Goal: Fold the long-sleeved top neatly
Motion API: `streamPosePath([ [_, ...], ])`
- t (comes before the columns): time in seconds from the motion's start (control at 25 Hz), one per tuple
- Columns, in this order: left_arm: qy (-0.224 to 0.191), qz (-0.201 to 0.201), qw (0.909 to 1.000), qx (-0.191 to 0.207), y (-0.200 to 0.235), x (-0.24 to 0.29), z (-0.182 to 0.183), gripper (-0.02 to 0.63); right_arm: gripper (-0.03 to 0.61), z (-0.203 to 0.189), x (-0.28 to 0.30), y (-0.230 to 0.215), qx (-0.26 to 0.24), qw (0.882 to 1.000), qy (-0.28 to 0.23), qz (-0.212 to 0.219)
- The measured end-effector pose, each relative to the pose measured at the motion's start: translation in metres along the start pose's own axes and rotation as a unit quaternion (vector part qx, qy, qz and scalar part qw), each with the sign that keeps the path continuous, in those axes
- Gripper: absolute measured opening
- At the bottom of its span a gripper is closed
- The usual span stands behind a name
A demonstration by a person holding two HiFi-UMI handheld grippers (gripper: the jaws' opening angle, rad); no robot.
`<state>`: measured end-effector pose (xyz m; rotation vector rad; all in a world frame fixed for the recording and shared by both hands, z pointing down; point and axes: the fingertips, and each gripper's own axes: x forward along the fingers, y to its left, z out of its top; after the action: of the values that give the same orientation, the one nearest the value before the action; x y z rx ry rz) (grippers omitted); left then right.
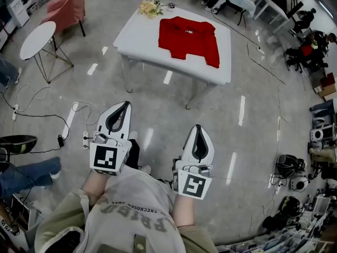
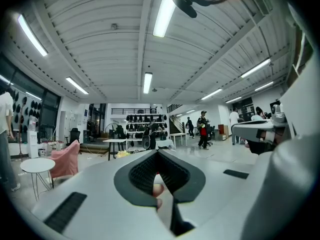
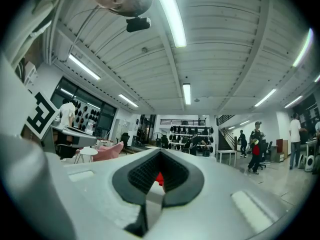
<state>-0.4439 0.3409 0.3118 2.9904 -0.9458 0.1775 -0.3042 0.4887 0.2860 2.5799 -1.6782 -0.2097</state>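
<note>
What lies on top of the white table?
A red long-sleeved top lies flat on the table; a yellowish flower bunch sits at its far corner. Anything beneath the top is covered.

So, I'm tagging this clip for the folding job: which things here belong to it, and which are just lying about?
Job: red long-sleeved top; white rectangular table under it; left tool, right tool, both shut.
Lying about: yellow flower bunch; round white side table; pink armchair; white floor power strip.
</note>
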Motion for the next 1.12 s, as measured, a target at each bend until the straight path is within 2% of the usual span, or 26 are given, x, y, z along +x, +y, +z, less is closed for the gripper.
streamPosePath([
  [0.08,-0.004,-0.006,1.0,-0.003,0.005,0.017,0.002,0.012,0.0,-0.002,0.016,-0.002,0.012,1.0,-0.001,0.006],
  [0.24,-0.01,-0.022,0.9997,0.0,0.017,0.06,0.01,0.014,0.002,-0.005,0.055,-0.008,0.071,0.997,-0.012,0.03],
  [0.32,-0.006,-0.041,0.9991,0.002,0.023,0.085,0.012,0.016,0.196,-0.008,0.079,-0.009,0.086,0.995,-0.003,0.047],
  [0.36,-0.004,-0.054,0.9985,0.0,0.026,0.098,0.013,0.043,0.272,-0.01,0.092,-0.01,0.087,0.995,0.003,0.05],
  [0.44,0.004,-0.081,0.9966,-0.01,0.033,0.127,0.015,0.189,0.342,-0.014,0.116,-0.013,0.082,0.995,0.012,0.047],
  [0.48,0.01,-0.094,0.9954,-0.014,0.037,0.141,0.015,0.249,0.356,-0.017,0.127,-0.015,0.077,0.996,0.017,0.041],
  [0.56,0.021,-0.117,0.9928,-0.016,0.043,0.168,0.014,0.315,0.357,-0.024,0.148,-0.018,0.066,0.997,0.028,0.029],
  [0.64,0.032,-0.139,0.9898,-0.01,0.046,0.193,0.009,0.336,0.357,-0.031,0.168,-0.021,0.06,0.997,0.039,0.018],
  [0.88,0.065,-0.182,0.9811,0.001,0.069,0.25,-0.005,0.339,0.357,-0.048,0.223,-0.03,0.053,0.996,0.064,-0.018],
  [1.12,0.084,-0.194,0.9772,-0.01,0.09,0.286,-0.018,0.339,0.357,-0.059,0.259,-0.036,0.045,0.995,0.081,-0.04],
])
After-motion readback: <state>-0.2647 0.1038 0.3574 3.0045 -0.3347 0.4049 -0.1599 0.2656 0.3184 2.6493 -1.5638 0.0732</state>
